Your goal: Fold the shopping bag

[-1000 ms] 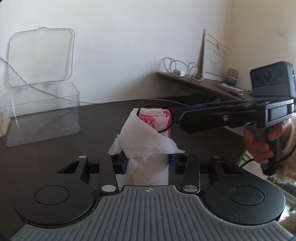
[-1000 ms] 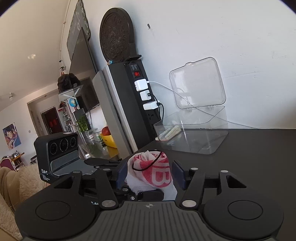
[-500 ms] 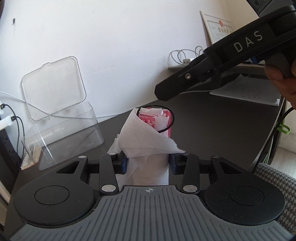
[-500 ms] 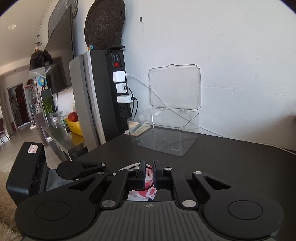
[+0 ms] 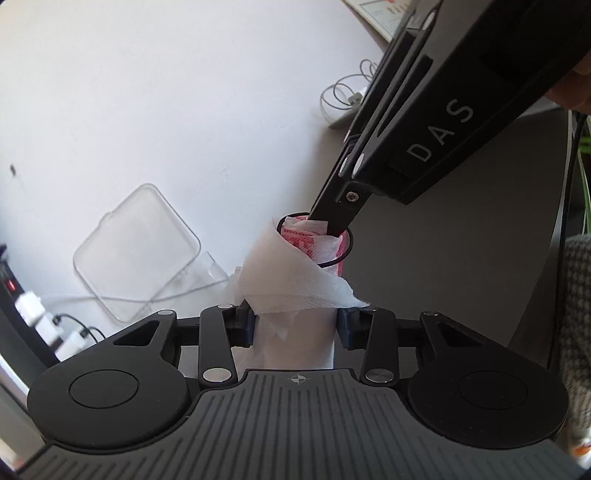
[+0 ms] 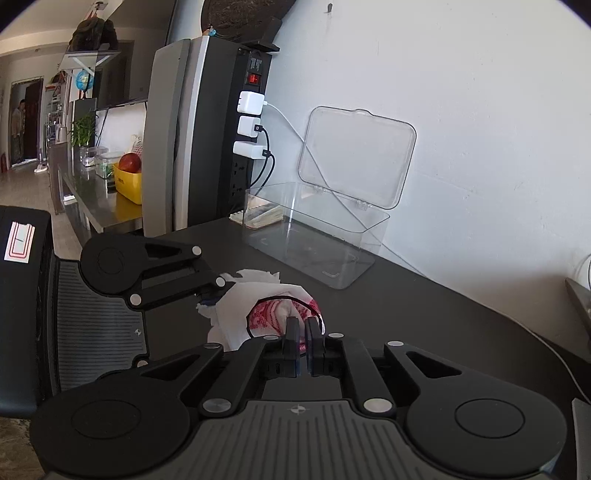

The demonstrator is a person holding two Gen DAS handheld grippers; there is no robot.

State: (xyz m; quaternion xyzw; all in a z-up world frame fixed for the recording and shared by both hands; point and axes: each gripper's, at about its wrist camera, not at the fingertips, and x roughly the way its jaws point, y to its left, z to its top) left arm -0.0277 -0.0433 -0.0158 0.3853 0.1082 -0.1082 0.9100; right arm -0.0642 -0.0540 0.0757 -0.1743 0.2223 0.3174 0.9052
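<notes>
Meanwhile, the right gripper (image 6: 303,334), wide a second before, had closed its fingers on the rolled shopping bag's (image 5: 295,273) pink top, held above the worktop (image 6: 424,321) by the left gripper (image 5: 295,325).

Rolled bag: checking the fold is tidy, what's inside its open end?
Inside the rolled bag, red-printed folds show, ringed by a black band. The right gripper tip covers part; deeper layers are hidden.

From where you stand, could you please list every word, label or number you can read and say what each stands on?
"DAS": white letters on the side of the right gripper, in the left wrist view.
Framed paper at the top edge: print too small.
Red-lined sticker on the left gripper's camera housing: no readable text.
</notes>
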